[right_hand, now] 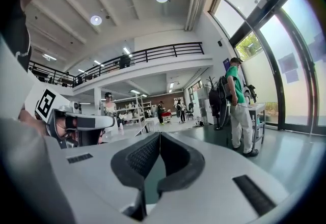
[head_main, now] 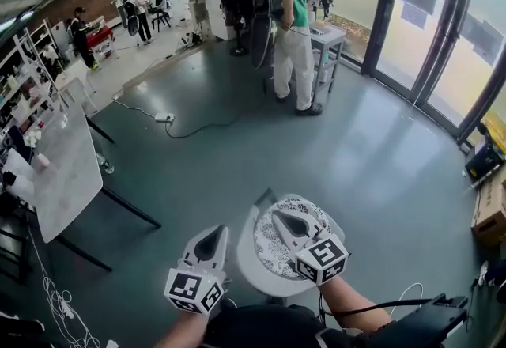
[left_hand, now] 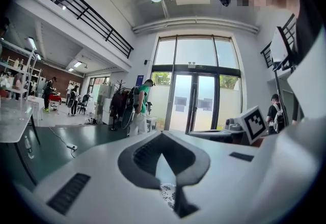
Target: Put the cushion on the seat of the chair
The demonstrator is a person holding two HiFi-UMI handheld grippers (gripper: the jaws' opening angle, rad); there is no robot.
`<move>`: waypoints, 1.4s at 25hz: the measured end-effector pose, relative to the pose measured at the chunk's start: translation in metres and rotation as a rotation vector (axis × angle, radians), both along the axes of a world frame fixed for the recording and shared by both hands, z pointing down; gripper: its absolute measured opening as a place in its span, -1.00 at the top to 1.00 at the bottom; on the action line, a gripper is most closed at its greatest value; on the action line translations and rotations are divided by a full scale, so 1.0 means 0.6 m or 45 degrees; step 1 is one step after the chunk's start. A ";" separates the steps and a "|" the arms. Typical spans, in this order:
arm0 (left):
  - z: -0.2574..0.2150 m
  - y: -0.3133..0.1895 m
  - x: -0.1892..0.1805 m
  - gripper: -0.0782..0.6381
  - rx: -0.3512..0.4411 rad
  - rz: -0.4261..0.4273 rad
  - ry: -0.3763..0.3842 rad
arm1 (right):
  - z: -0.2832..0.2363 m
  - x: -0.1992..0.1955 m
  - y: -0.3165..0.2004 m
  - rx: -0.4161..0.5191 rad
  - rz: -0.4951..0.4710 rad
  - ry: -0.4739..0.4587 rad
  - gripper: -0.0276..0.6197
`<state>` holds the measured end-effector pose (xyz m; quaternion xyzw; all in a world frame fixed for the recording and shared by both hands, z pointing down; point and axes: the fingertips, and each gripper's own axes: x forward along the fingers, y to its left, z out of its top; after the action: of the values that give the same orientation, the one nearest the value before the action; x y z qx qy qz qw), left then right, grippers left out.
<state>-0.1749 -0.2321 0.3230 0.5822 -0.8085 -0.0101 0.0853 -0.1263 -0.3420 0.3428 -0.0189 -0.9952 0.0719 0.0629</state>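
Note:
A round cushion (head_main: 271,254) with a dark-on-white pattern lies on the seat of a white chair (head_main: 245,261) just below me in the head view. My right gripper (head_main: 278,216) hovers over the cushion, its jaws closed together with nothing between them, as the right gripper view (right_hand: 155,135) also shows. My left gripper (head_main: 215,231) is beside the chair's left rim, apart from the seat. Its tips meet in the left gripper view (left_hand: 162,134), and a sliver of the cushion (left_hand: 167,195) shows through the gap beneath them.
A white-topped table (head_main: 67,172) stands at the left. A power strip (head_main: 164,117) with its cable lies on the grey floor ahead. A person in a green shirt (head_main: 294,22) stands by a small cart (head_main: 328,38). Cardboard boxes (head_main: 490,208) sit at the right, near glass doors (head_main: 443,30).

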 end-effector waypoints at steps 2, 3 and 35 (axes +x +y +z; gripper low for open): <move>-0.014 0.015 -0.010 0.77 0.034 -0.013 -0.007 | -0.016 0.000 0.011 0.011 0.024 -0.019 0.88; -0.020 0.023 -0.014 0.77 0.046 -0.017 -0.016 | -0.022 -0.001 0.016 0.013 0.035 -0.028 0.88; -0.056 0.110 -0.062 0.77 0.083 -0.045 -0.049 | -0.098 -0.035 0.076 0.086 0.115 -0.075 0.89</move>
<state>-0.2120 -0.1664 0.2894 0.5704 -0.8194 -0.0268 0.0507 -0.1476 -0.2962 0.2840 0.0260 -0.9984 0.0407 0.0308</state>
